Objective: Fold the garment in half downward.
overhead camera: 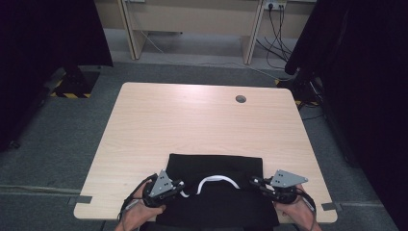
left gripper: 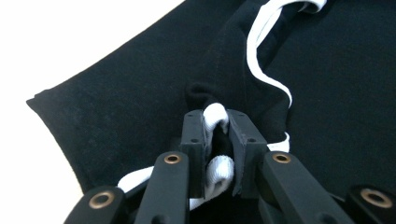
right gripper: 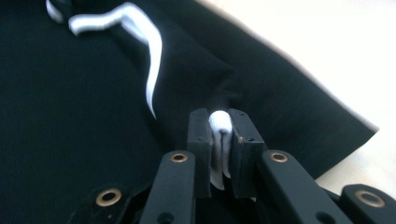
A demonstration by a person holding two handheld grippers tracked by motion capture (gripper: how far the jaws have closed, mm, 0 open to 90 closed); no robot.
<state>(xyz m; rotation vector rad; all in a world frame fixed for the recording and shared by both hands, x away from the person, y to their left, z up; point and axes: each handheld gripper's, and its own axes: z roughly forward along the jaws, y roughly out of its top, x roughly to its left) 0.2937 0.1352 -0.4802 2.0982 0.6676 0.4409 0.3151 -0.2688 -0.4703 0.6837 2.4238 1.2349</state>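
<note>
Black fabric everywhere, basically: the black garment [overhead camera: 216, 192] lay folded at the near edge of the wooden table [overhead camera: 192, 120], with its white trim [overhead camera: 216, 180] curling across the middle. You had your left gripper [left gripper: 217, 123] clamped tight on a bunched bit of that white trim plus the dark cloth behind it, and your right gripper [right gripper: 219, 126] was doing the same on its side, jaws pressed together on a fold of white edge. From above, both sat low over the cloth, left gripper [overhead camera: 179, 186] and right gripper [overhead camera: 257, 183] on either side of the white curve.

Looked to me like you were mid-fold, carrying the trimmed edge with both hands at once. I'd say the next bit needed both pinches kept firm and level so the edge landed straight, then a clean let-go without dragging the layer underneath out of line.
</note>
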